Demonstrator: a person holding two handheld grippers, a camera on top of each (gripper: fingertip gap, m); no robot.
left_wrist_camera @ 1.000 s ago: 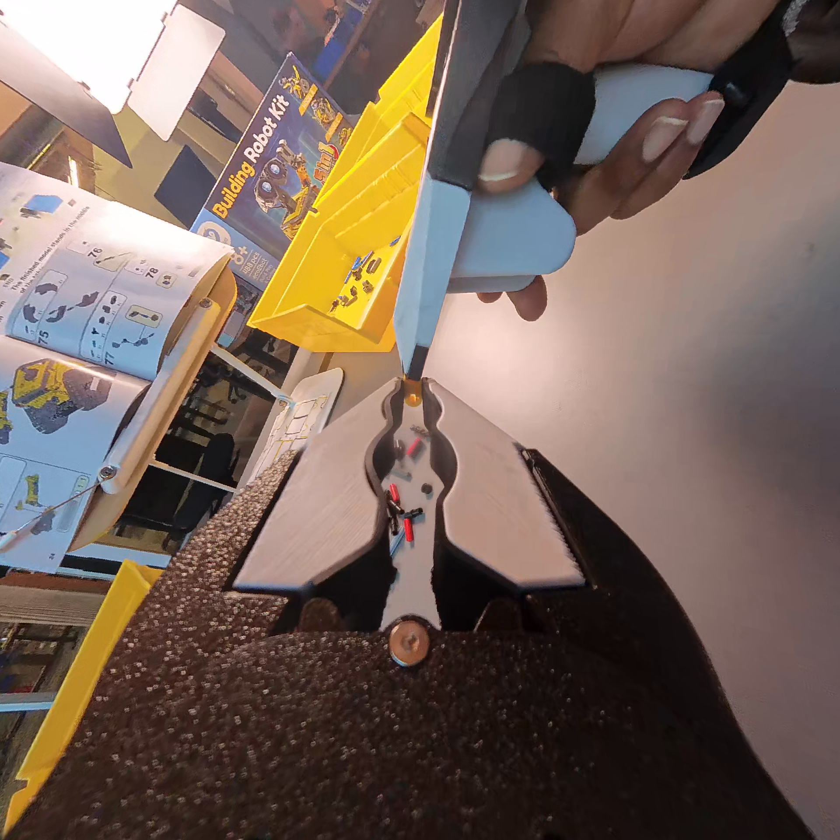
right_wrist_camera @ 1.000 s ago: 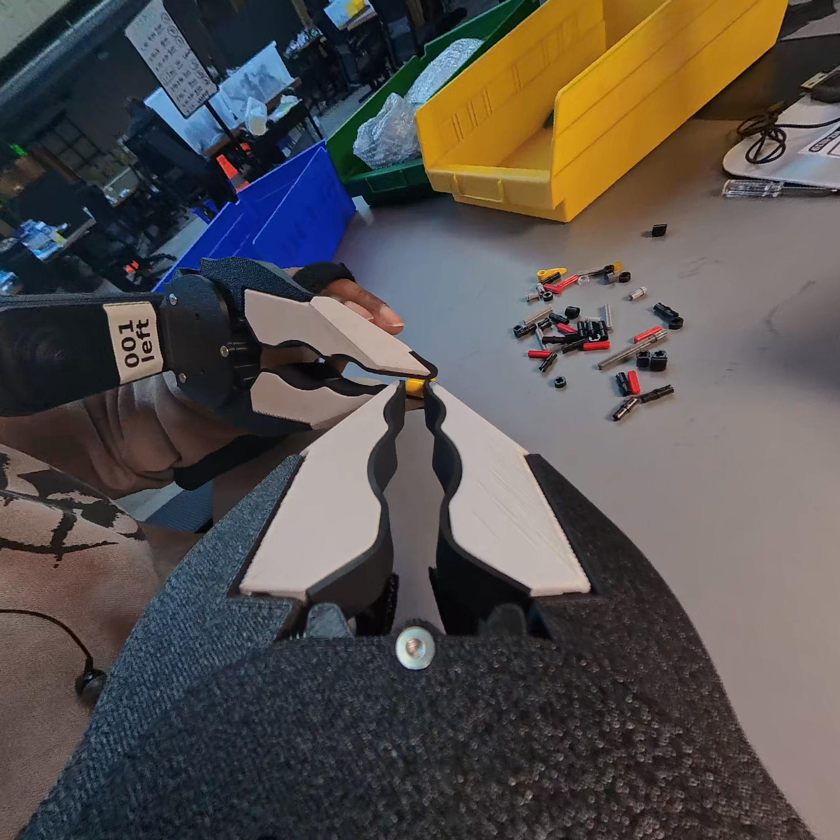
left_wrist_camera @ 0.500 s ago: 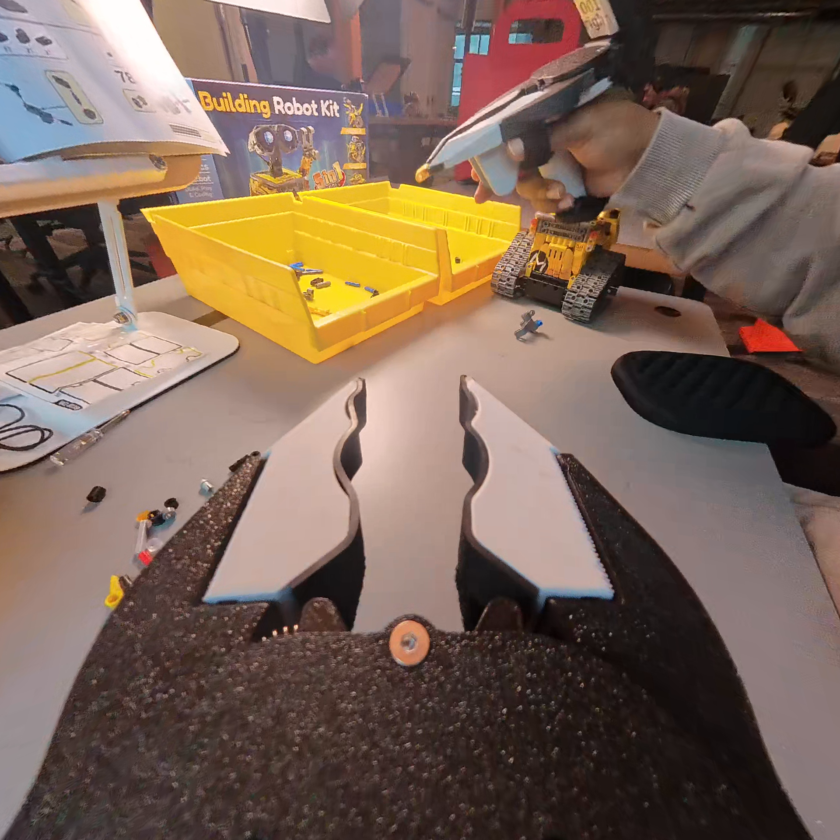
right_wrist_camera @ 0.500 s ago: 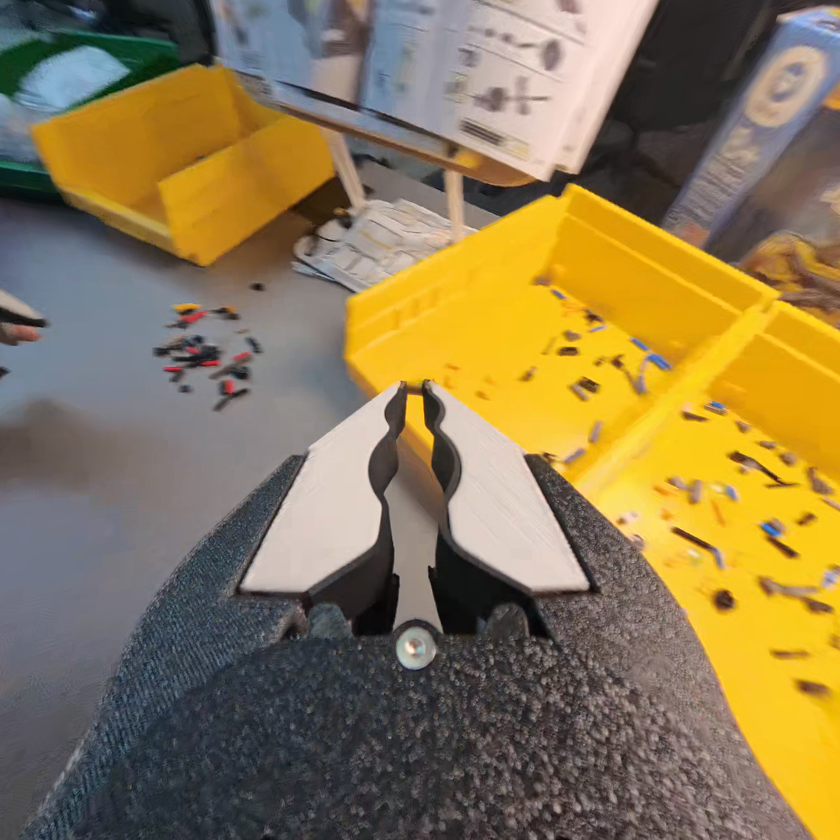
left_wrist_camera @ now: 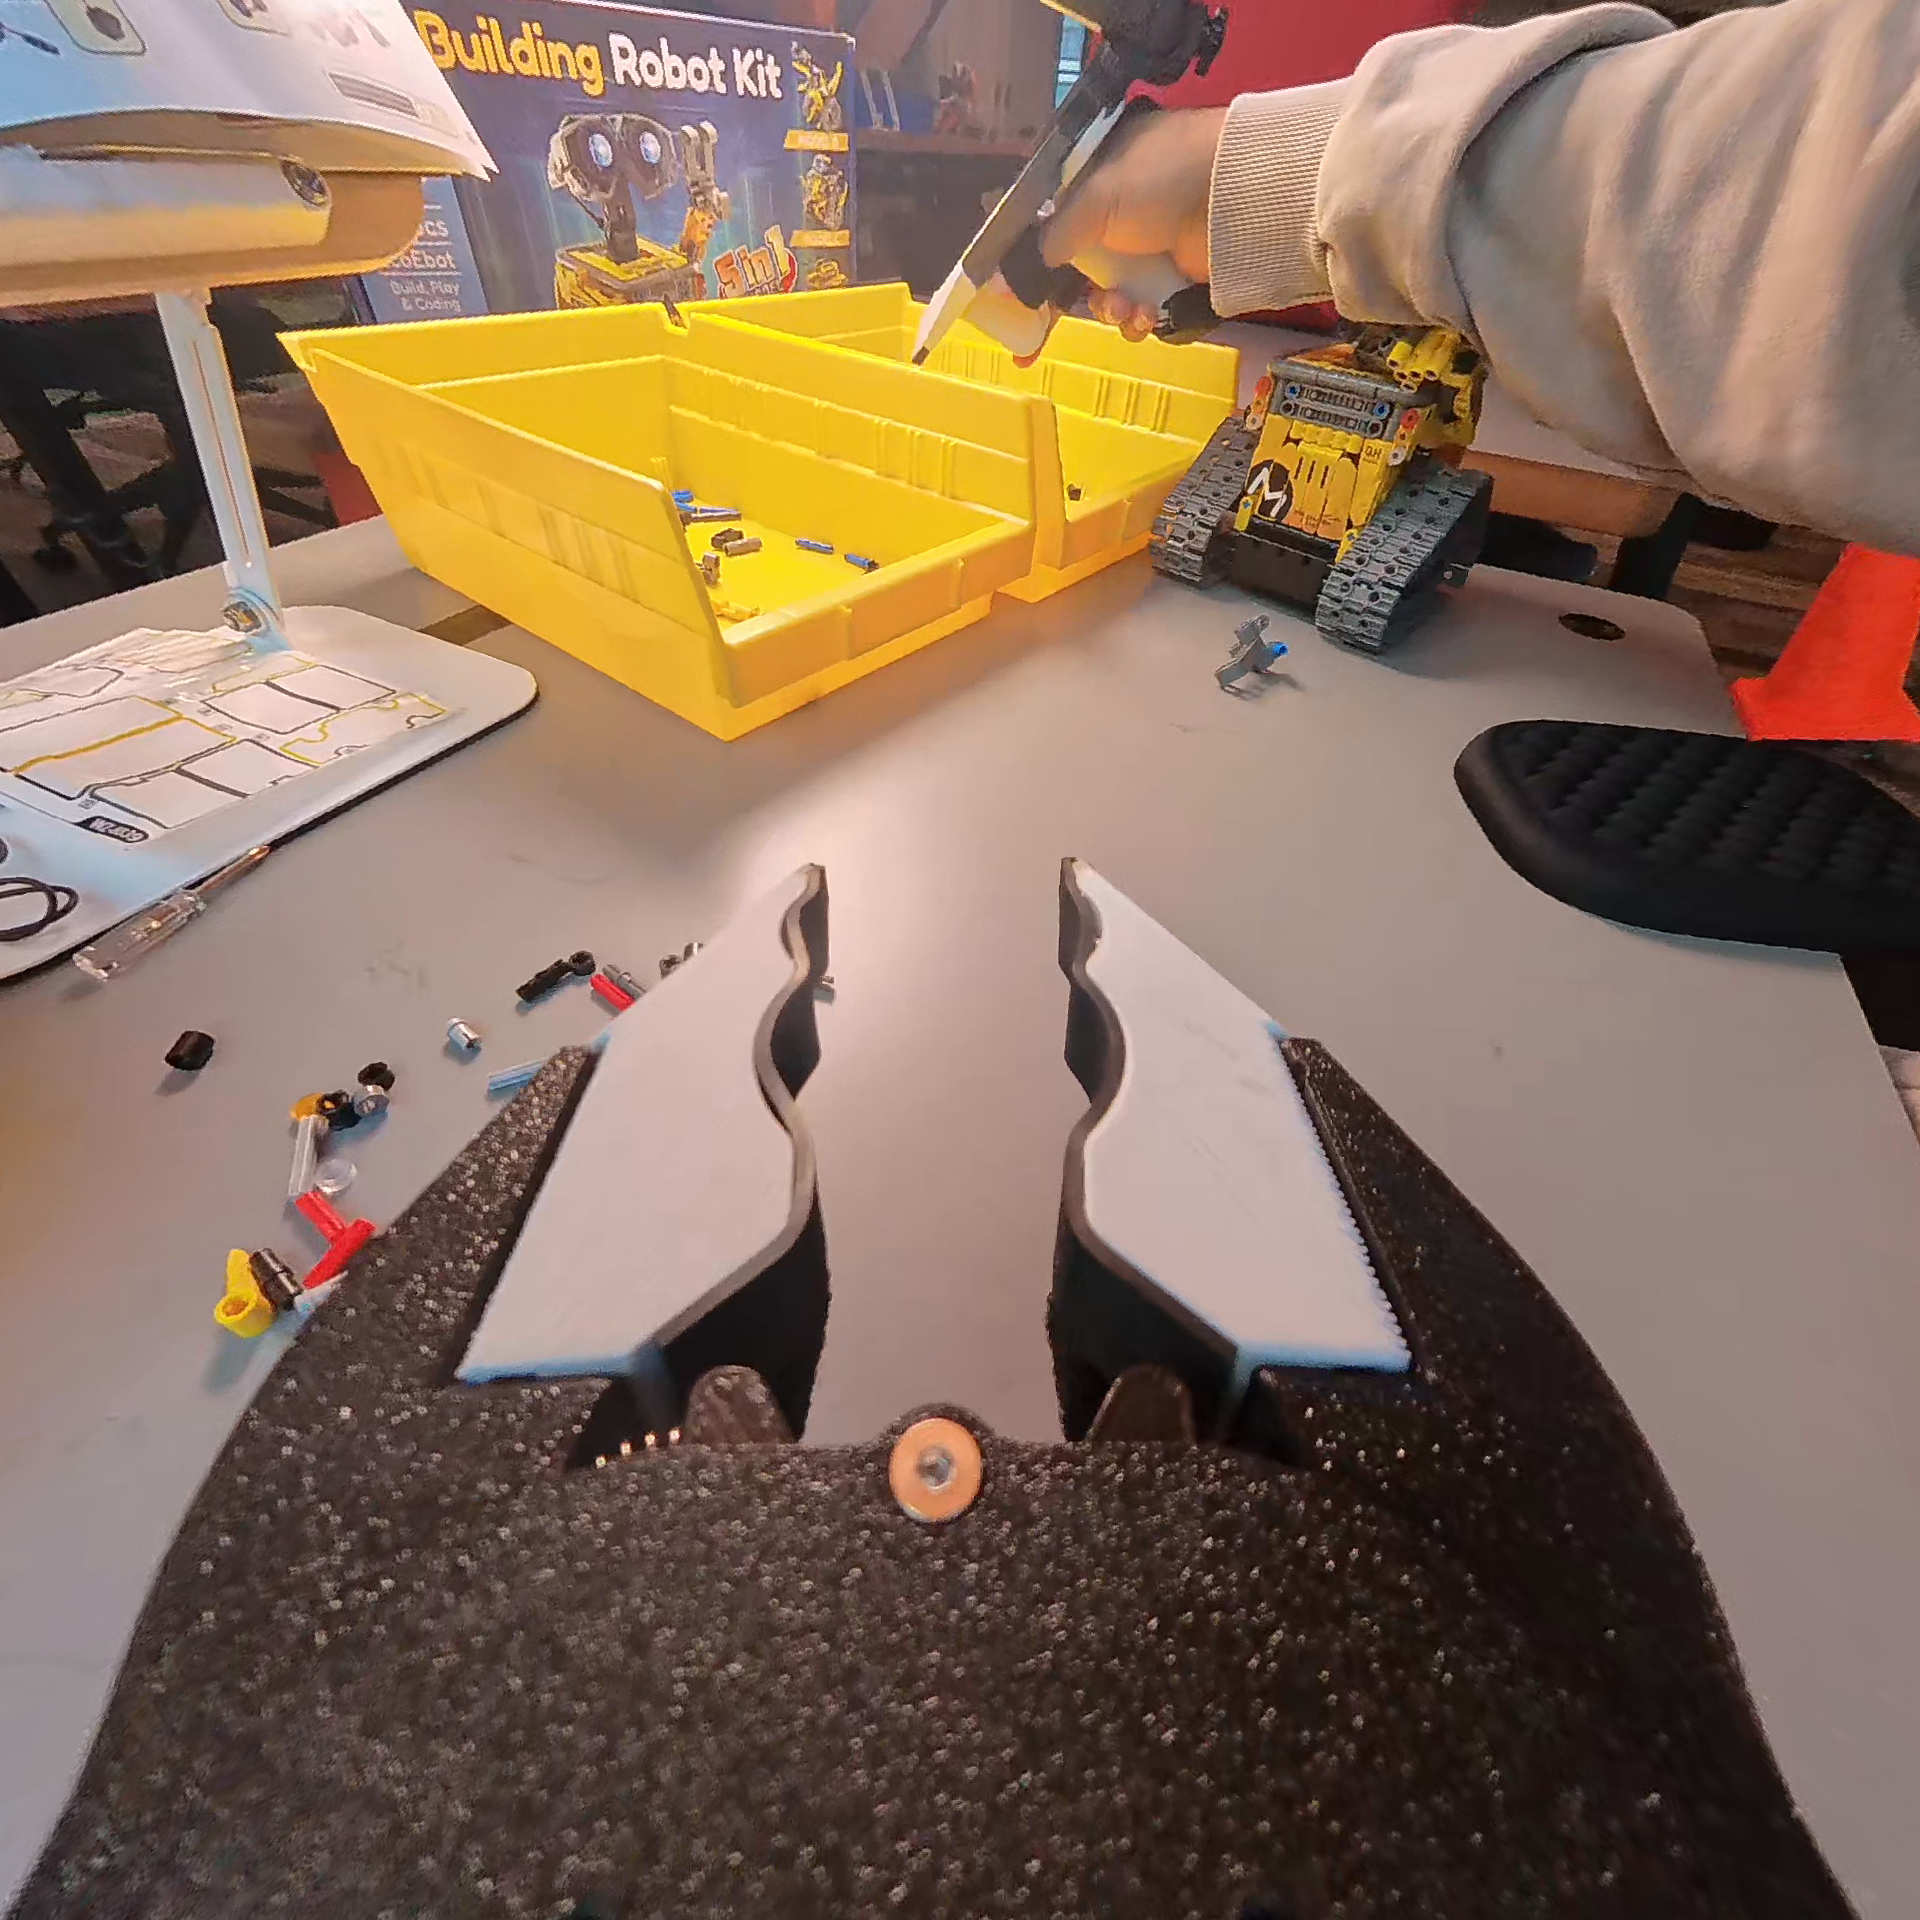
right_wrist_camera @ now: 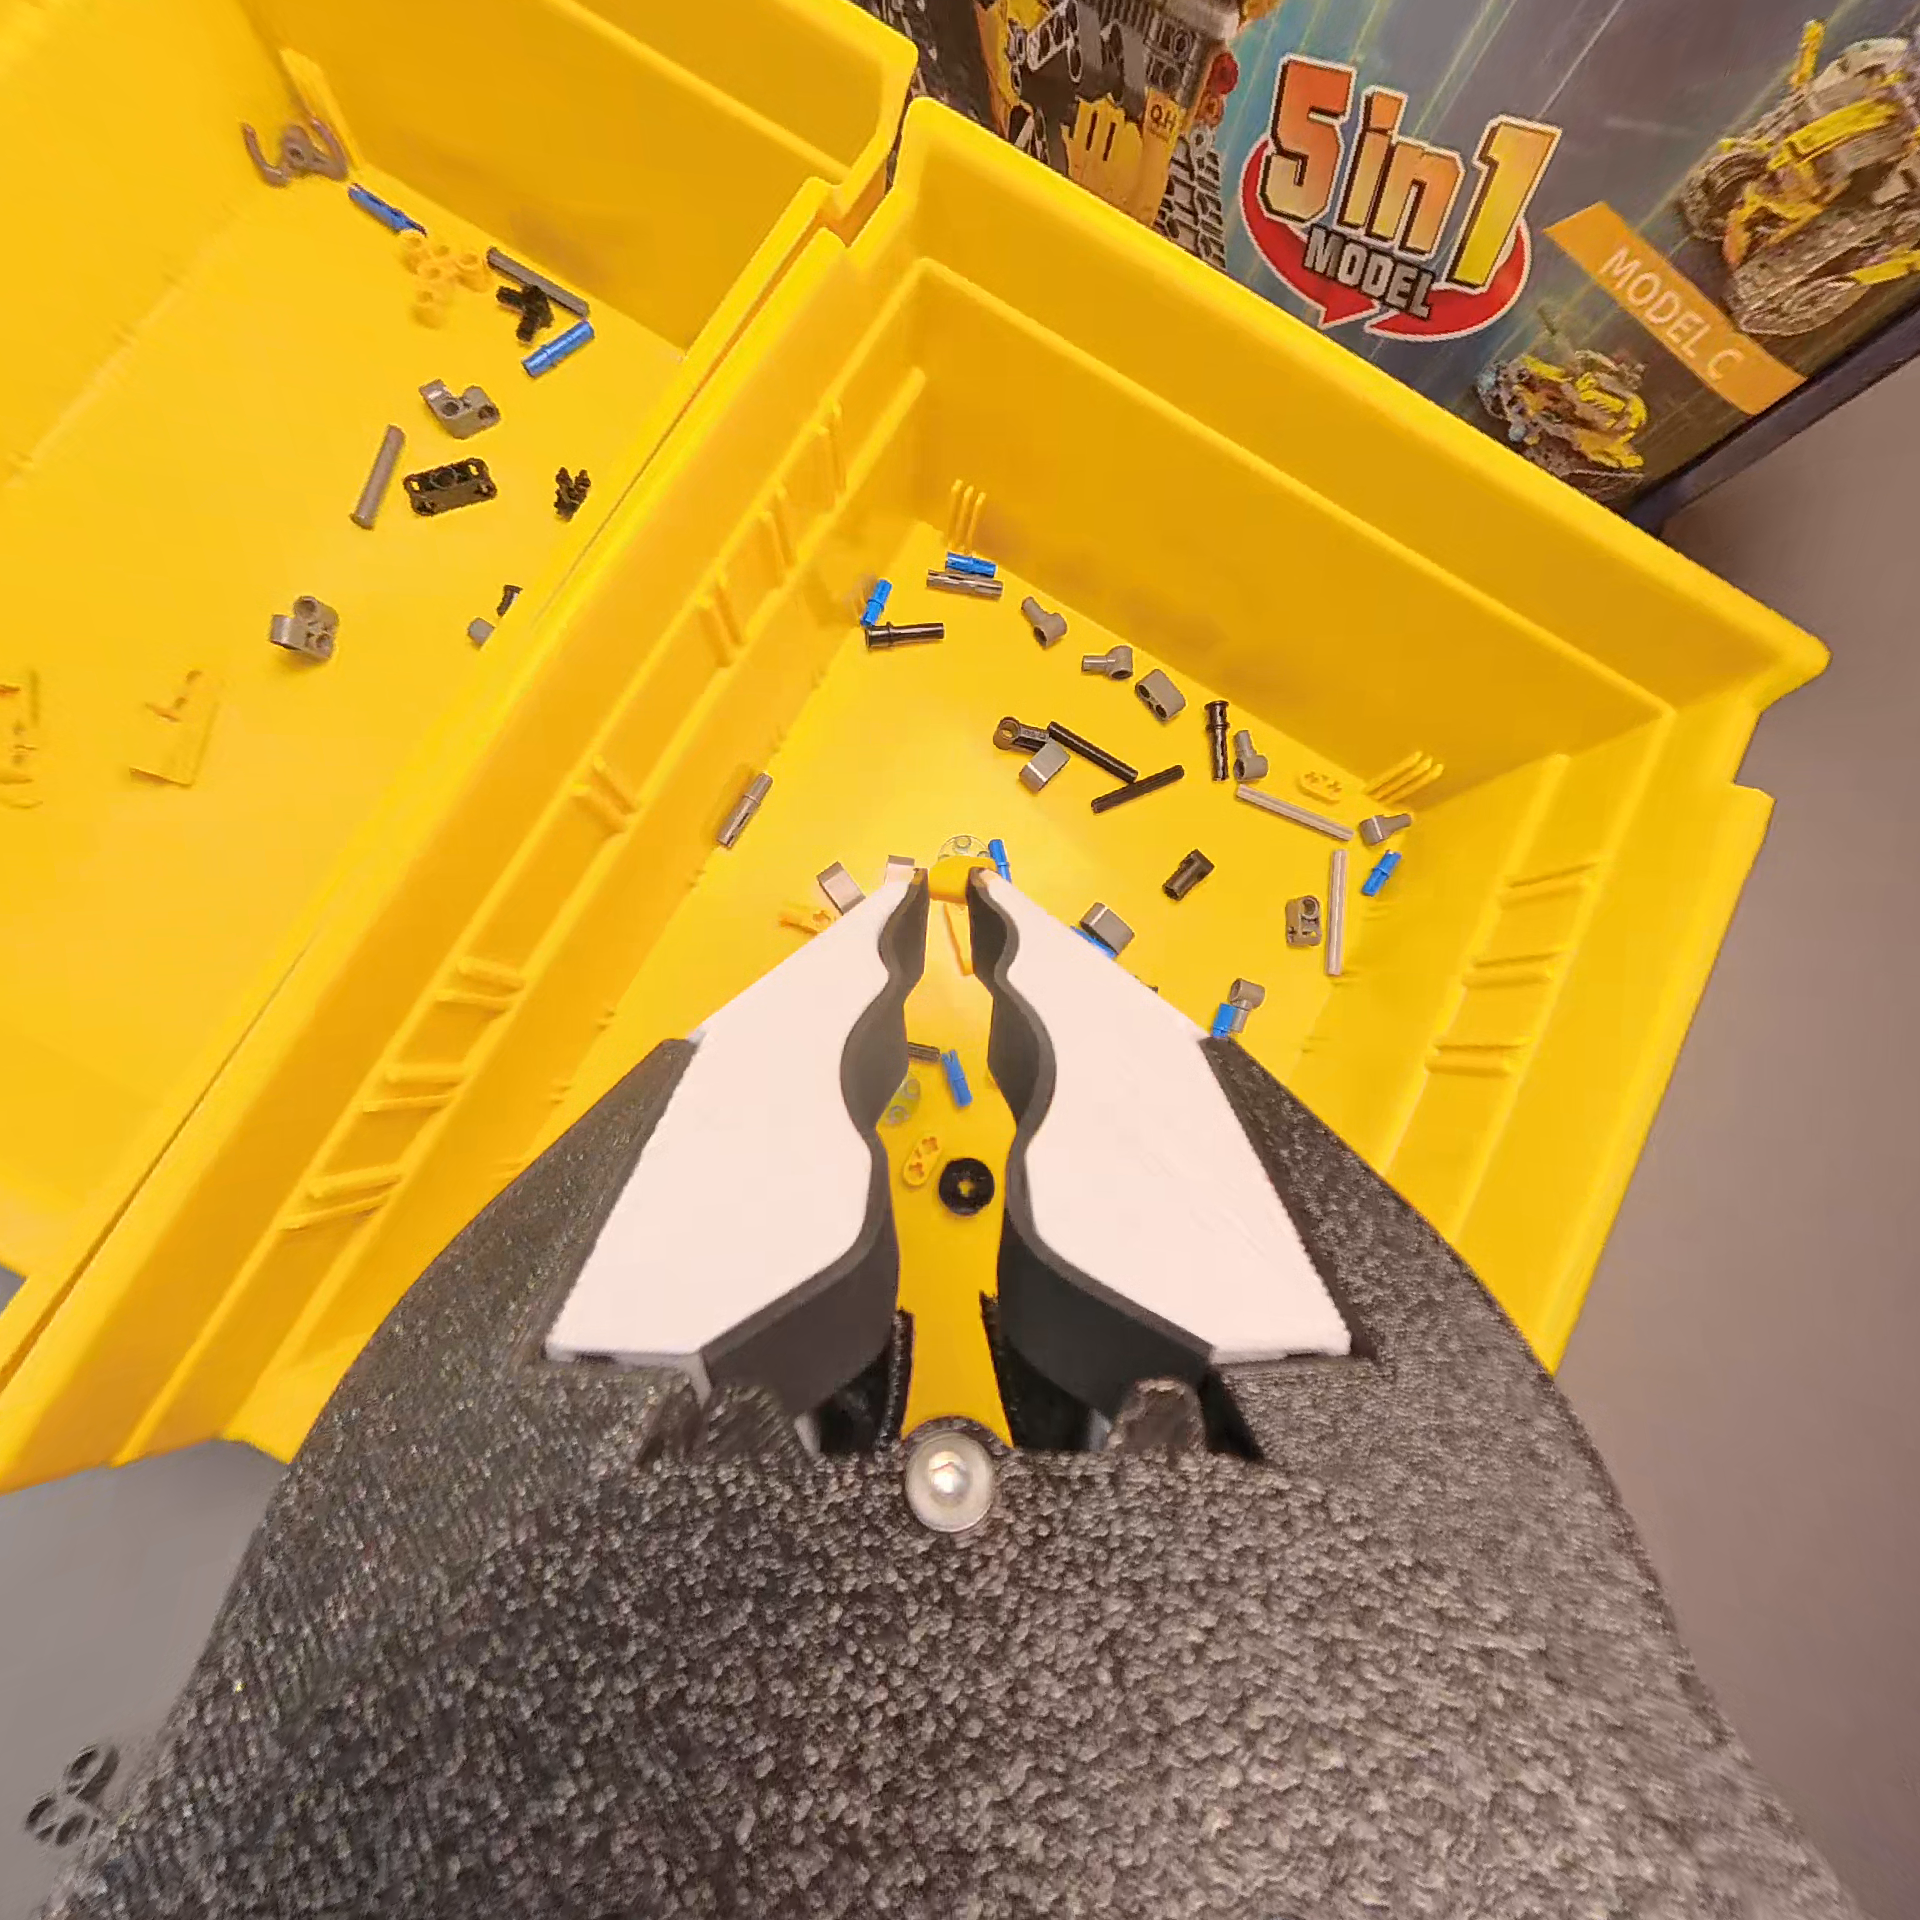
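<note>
Right gripper [right_wrist_camera: 945, 883], its white fingers nearly closed, pinches a small yellow plastic piece [right_wrist_camera: 948, 885] above the right-hand yellow plastic bin [right_wrist_camera: 1299, 499] at frame centre, strewn with small parts. Left gripper [left_wrist_camera: 943, 883] hangs spread and empty over the grey table [left_wrist_camera: 1039, 769]; scattered small bricks [left_wrist_camera: 332, 1164] lie at its lower left.

We see two bins [left_wrist_camera: 665, 540] side by side far on the table [left_wrist_camera: 935, 790], loose parts [left_wrist_camera: 332, 1143] near left, a tracked model [left_wrist_camera: 1330, 499] right of them, a box [left_wrist_camera: 644, 156] behind
</note>
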